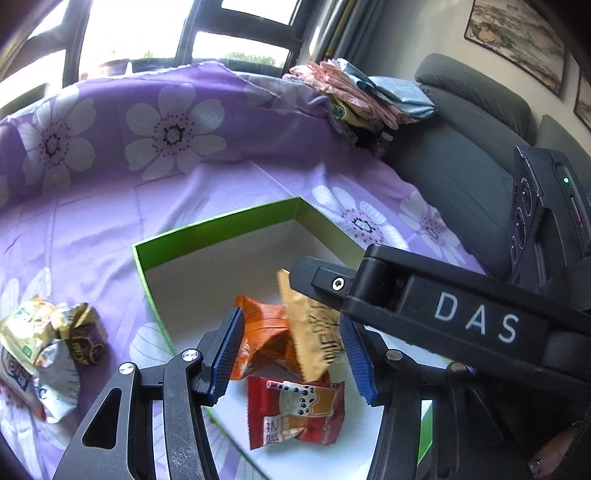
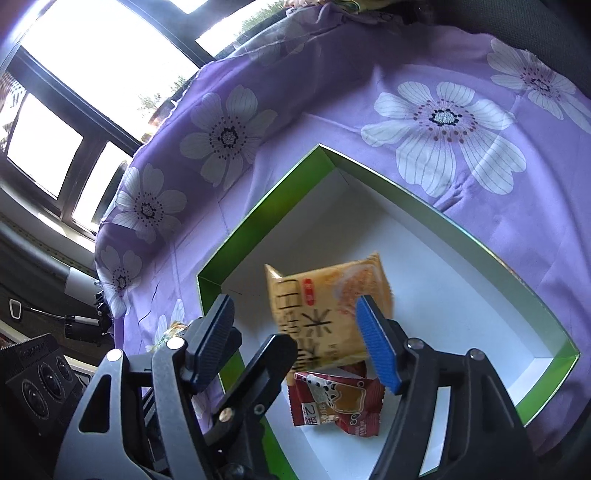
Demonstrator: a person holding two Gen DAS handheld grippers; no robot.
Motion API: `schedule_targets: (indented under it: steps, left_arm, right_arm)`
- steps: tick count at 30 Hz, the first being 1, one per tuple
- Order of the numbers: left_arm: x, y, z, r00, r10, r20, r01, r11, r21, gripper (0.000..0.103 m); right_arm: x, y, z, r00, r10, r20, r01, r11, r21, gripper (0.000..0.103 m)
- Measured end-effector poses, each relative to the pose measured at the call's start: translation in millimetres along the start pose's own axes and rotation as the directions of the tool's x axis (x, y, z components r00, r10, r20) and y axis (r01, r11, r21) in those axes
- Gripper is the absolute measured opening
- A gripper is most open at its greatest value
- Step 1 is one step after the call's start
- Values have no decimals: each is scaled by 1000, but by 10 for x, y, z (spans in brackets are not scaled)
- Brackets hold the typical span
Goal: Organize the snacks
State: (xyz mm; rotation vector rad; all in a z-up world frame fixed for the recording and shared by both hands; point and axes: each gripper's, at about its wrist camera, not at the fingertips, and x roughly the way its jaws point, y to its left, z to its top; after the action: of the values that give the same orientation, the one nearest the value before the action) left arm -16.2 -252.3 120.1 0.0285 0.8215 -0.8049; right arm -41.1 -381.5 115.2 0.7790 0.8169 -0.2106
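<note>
Right gripper was spread over the green box, tan snack packet loose between its pads, touching neither firmly. Left gripper was also spread above the box, pinching nothing. Inside the box: red packet and orange packet. Left of the box, a pile of wrapped snacks lay on the purple floral sheet. Beyond the box: windows, folded cloths, grey sofa, framed pictures.

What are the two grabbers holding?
Nothing seems gripped. The tan foil snack packet sits loose between the right gripper's open jaws; the left gripper is empty.
</note>
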Motion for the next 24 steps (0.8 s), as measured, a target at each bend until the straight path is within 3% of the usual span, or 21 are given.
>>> schedule_targets:
  steps: [5,10,14,17,22,24]
  left_arm:
    - [-453,322,-51,996,60,70,-54,995,-81,69]
    - [-859,749,-233,974,198,105,-181,972,-151,79]
    - [-1147,1148,-421,939,324,113,-291,927,-238,81]
    - [-1301,1480,-599,918,377,123,-322,890,-324,93]
    - [-1289,2000,-811,900,431,61,-358,812,-461,93]
    - [-1202,2131,-862,911,411,31,-347,805,-481,93]
  right_arm:
    - [-84,289,-50,995,-51,92,58,995,-82,80]
    - [-85,643,-159,983,-58,172,89,979,-182,84]
    - [-57,875,-278,982,-7,189,56,966,-253,93]
    - [18,1053,-384,984,29,174,27,950,-312,94]
    - [250,1310,-600,993,50,109,-2,916,-400,95]
    - [381,1369,-690,997,54,53,-27,909,-416,95]
